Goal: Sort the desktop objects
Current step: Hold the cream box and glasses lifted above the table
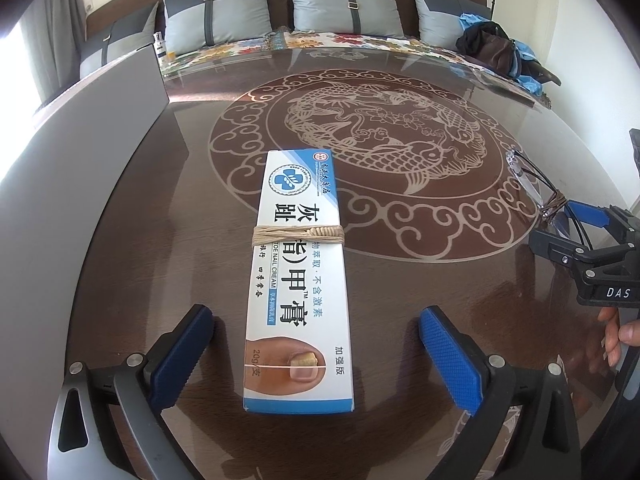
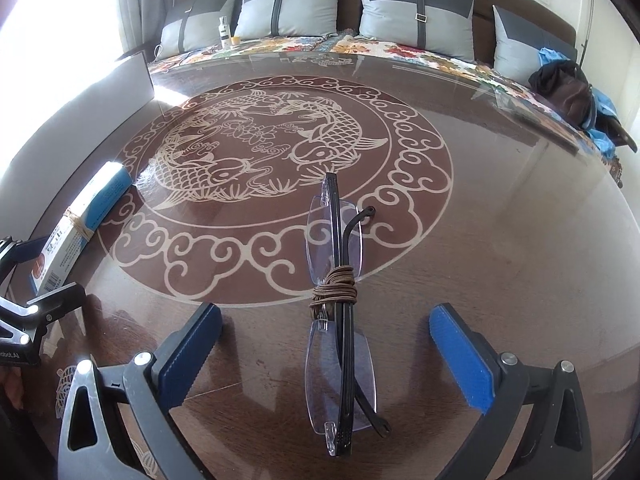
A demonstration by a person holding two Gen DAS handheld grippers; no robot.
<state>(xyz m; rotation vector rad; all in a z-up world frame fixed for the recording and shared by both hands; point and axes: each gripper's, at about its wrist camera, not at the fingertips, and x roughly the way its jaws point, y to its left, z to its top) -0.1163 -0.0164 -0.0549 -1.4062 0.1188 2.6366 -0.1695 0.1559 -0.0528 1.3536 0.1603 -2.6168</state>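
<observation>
Toenail-cream box: white and blue cardboard carton (image 1: 298,280) bound with pale rubber bands, lying flat on the bench between the left tool's fingers.
Left tool (image 1: 316,344): blue pads spread wide, touching nothing.
Right tool (image 2: 324,356): also spread wide, straddling folded rimless black-armed glasses (image 2: 340,320) tied with brown cord.
Step in hand: probably closing on each item; squeezing the carton's long sides squarely, and the glasses at the cord wrap rather than the lenses, would likely hold best.
Bench (image 1: 400,280): glossy dark glass top with a pale koi motif, likely slippery.
Room: grey cushions (image 1: 224,16) along a floral-covered seat beyond.
</observation>
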